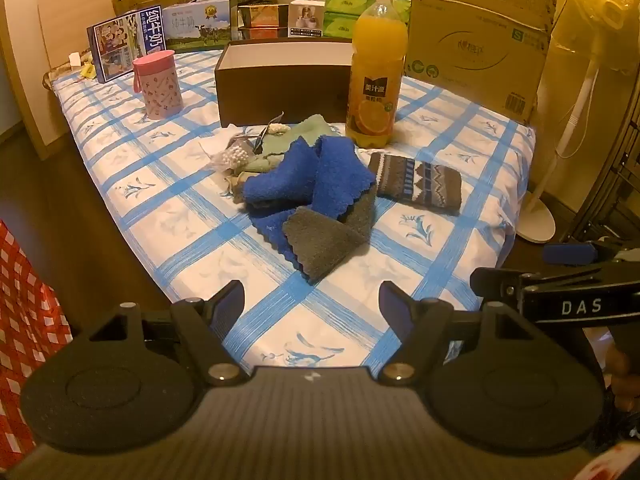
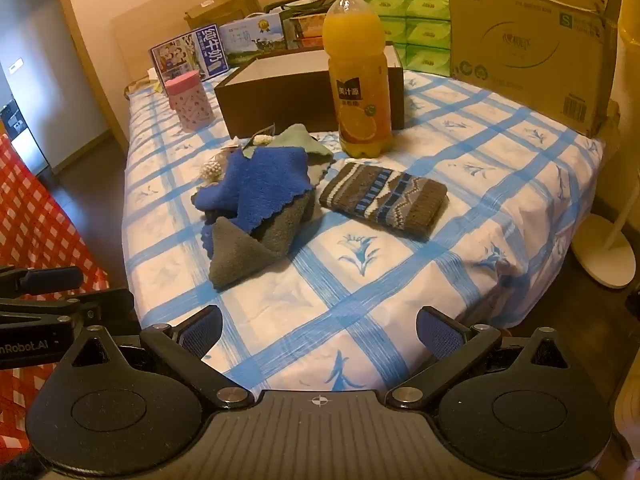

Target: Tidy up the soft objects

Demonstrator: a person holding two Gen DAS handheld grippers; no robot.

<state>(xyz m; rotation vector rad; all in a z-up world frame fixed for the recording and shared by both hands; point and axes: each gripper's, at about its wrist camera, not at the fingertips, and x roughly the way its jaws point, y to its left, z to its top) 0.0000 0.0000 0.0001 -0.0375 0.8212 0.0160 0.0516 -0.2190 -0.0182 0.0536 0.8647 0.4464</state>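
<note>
Cloths lie heaped near the middle of the blue-checked bedsheet (image 1: 188, 236): one blue fleece cloth (image 1: 320, 176) with a grey reverse, crumpled over one pale green cloth (image 1: 308, 128). Just right of the heap, apart from it, sits one folded patterned knit piece (image 2: 384, 198) in grey, blue and white stripes and zigzags. On the heap's left edge is a small tangle of dried white flower sprigs (image 1: 236, 154); how many stems I cannot tell.

Behind the heap stand one open dark brown box (image 1: 280, 88), one orange juice bottle (image 1: 374, 72) just in front of the box's right corner, and one pink lidded canister (image 1: 158, 84) off to the left. Farther back are two milk cartons (image 1: 128, 46), a stack of green tissue packs (image 2: 416, 28) and one large cardboard box (image 1: 480, 36).

Both grippers hover over the near end of the bed, well short of the cloths. The left gripper (image 1: 312, 304) has its two fingers spread wide with nothing between them; the right gripper (image 2: 320, 328) is likewise spread wide and holds nothing.
</note>
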